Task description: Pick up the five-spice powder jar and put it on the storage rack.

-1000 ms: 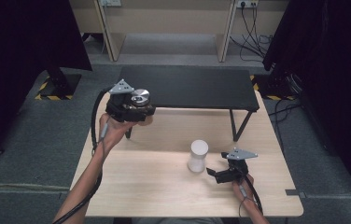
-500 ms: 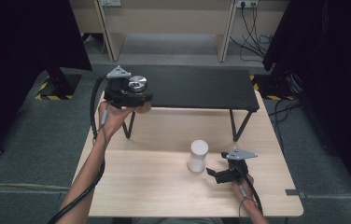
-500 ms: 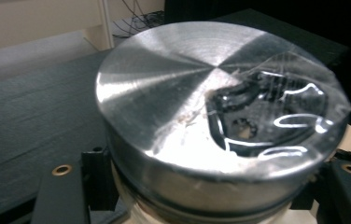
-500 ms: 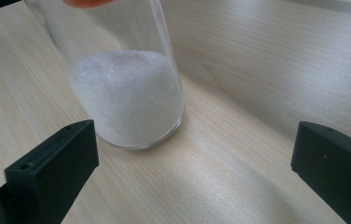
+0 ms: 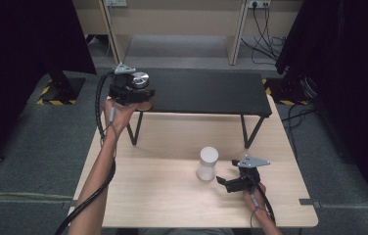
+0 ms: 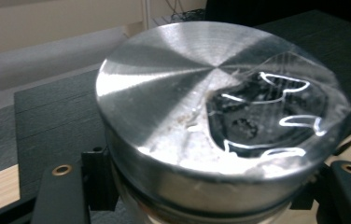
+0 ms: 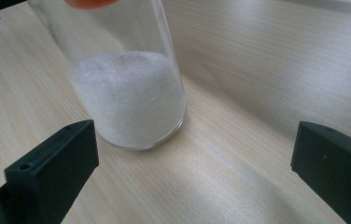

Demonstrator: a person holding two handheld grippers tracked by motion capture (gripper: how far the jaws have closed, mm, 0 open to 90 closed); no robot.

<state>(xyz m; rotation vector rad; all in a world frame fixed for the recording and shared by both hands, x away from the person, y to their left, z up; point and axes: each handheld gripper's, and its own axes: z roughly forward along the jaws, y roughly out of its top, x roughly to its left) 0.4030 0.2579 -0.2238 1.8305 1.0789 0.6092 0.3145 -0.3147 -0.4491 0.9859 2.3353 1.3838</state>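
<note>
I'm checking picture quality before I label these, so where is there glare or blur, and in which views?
Left gripper view: bright fan-shaped glare across the metal lid, with curled highlights on its dark patch; near edge soft. Right gripper view: the glass blurs toward its top, the jaws slightly soft, the table evenly lit. High view: sharp, dark at both sides, the left gripper and lid small.

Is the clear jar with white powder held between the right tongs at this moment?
No, in the right gripper view the jar stands on the wooden table ahead of the open right tongs, untouched by either jaw.
</note>
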